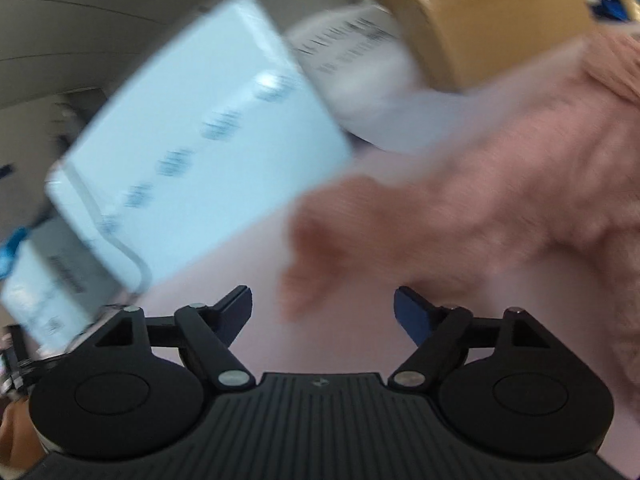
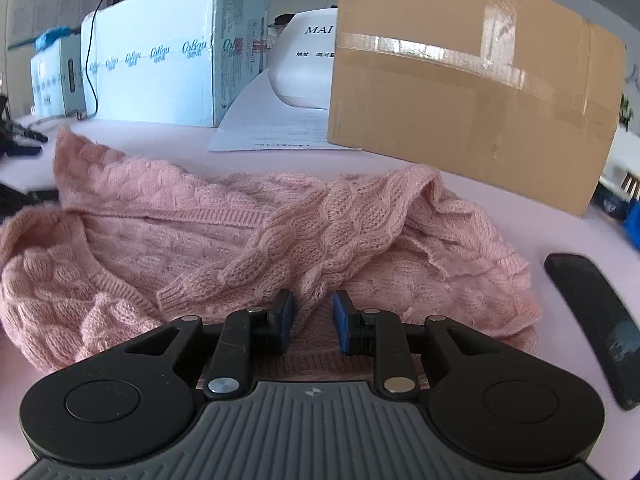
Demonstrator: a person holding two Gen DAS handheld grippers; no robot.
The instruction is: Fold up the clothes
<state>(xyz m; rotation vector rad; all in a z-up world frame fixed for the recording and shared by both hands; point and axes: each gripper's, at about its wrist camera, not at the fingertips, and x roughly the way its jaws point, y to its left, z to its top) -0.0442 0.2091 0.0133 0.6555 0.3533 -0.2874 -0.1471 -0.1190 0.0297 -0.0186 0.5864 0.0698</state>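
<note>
A pink cable-knit sweater [image 2: 248, 232] lies crumpled on the pale pink table [image 2: 500, 216], one sleeve folded across its body. My right gripper [image 2: 314, 316] is partly closed around a fold of the sweater's near edge, knit between the blue pads; the jaws keep a narrow gap. The left wrist view is motion-blurred. There the sweater [image 1: 500, 184] fills the right side, a corner reaching toward my left gripper [image 1: 322, 308], which is wide open and empty over the bare table [image 1: 248, 256].
A light blue box [image 2: 160, 64] [image 1: 200, 140], a white bag on papers [image 2: 300, 68] and a brown cardboard box [image 2: 472, 88] stand behind the sweater. A black object [image 2: 596, 320] lies at the right. Dark items sit at the left edge [image 2: 20, 140].
</note>
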